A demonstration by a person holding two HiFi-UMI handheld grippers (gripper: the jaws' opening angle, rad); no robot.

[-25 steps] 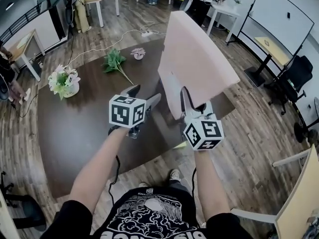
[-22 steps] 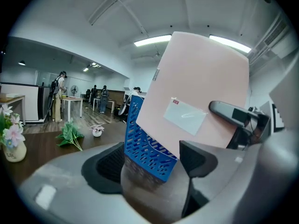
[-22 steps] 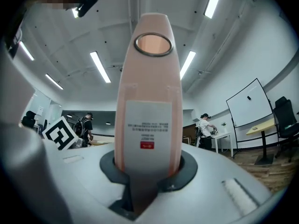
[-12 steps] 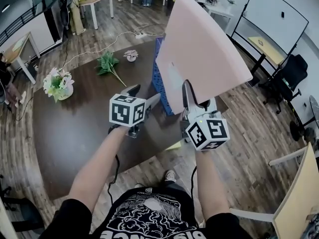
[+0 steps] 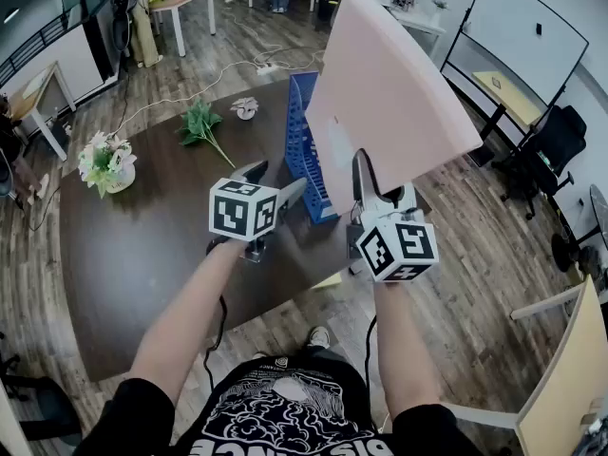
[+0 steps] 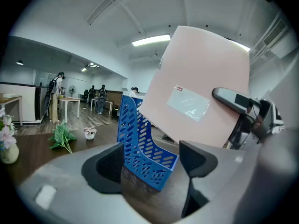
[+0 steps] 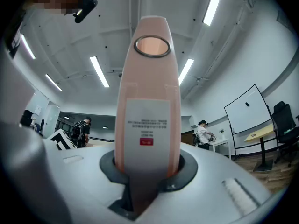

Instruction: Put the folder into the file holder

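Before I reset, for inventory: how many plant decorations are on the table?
3: flower vase at left edge, green sprig farther back, small pink flower beside it. The folder may hide others.

One pale pink box folder [image 5: 389, 93] and one blue perforated plastic file holder [image 5: 302, 145] are showing. Two tools are showing: the left hand-held gripper [image 5: 273, 180] and the right hand-held gripper [image 5: 380, 193]. One dark brown desk [image 5: 142, 245] is carrying one white vase of flowers [image 5: 106, 162], one loose green leafy sprig [image 5: 199, 122] and one small pink potted flower [image 5: 246, 107].

Head view steeply down; all share folder [image 5: 389, 84].
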